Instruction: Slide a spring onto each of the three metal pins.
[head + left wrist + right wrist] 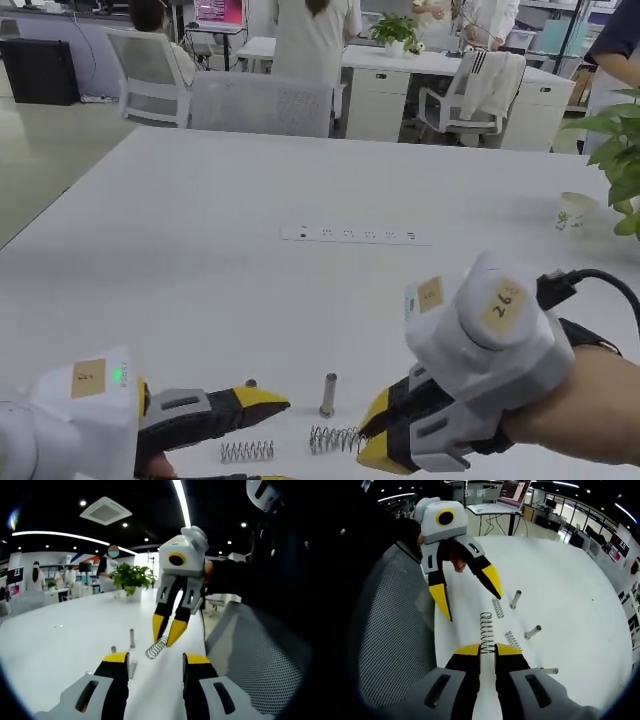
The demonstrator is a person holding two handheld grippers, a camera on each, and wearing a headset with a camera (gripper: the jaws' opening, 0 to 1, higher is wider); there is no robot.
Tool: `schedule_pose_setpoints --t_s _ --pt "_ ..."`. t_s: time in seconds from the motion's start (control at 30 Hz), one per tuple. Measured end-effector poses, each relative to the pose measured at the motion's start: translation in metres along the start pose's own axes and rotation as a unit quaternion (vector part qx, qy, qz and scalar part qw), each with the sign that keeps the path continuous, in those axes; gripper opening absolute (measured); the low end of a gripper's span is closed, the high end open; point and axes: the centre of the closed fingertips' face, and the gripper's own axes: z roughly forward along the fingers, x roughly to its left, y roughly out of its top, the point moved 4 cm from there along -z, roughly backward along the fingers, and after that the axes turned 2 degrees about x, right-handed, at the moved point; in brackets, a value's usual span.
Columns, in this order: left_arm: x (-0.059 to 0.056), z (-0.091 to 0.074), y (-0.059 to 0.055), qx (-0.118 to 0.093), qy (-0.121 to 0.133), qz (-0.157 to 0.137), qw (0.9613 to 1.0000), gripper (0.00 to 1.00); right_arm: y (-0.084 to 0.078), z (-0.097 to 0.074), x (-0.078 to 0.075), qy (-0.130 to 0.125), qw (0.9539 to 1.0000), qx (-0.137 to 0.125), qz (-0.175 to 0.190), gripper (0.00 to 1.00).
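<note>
Right gripper (487, 650): jaws drawn narrow, clamped on one end of a spring (486, 627). This held spring is a thin silver wire coil, evenly wound and undistorted. It projects straight forward from the yellow tips, and its free end sits low over the white table (200, 260) between the two grippers.

Left gripper (156, 659): jaws spread wide with nothing between them, facing the right gripper across the work.

Three metal pins, short grey cylinders, stand apart in a row on the table: first pin (515, 599), second pin (532, 632), third pin (550, 670). All are bare.

A second spring (497, 607) and a third spring (512, 641) lie flat on the table beside the pins.
</note>
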Motion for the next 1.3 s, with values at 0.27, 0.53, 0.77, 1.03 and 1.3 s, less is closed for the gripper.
schedule_pose_setpoints --t_s 0.27,0.53,0.77,1.03,1.3 --pt "-0.002 0.001 -0.001 0.0 -0.009 0.005 0.9999 0.28 0.005 0.001 0.007 0.013 0.9994 -0.001 -0.032 0.07" --pt "-0.007 0.003 -0.002 0.003 -0.023 0.006 0.9997 0.2 0.006 0.001 0.011 0.02 0.9987 -0.002 -0.048 0.07" --pt "-0.009 0.004 -0.001 0.001 -0.03 0.011 0.9995 0.1 0.009 0.001 0.014 0.022 0.9977 -0.006 -0.064 0.07" --pt "-0.01 0.004 -0.002 0.002 -0.034 0.009 0.9994 0.07 0.01 -0.001 0.015 0.016 0.9957 -0.013 -0.09 0.07" --pt "-0.01 0.004 -0.001 0.001 -0.036 0.014 0.9993 0.04 0.011 -0.002 0.014 0.015 0.9958 -0.014 -0.089 0.08"
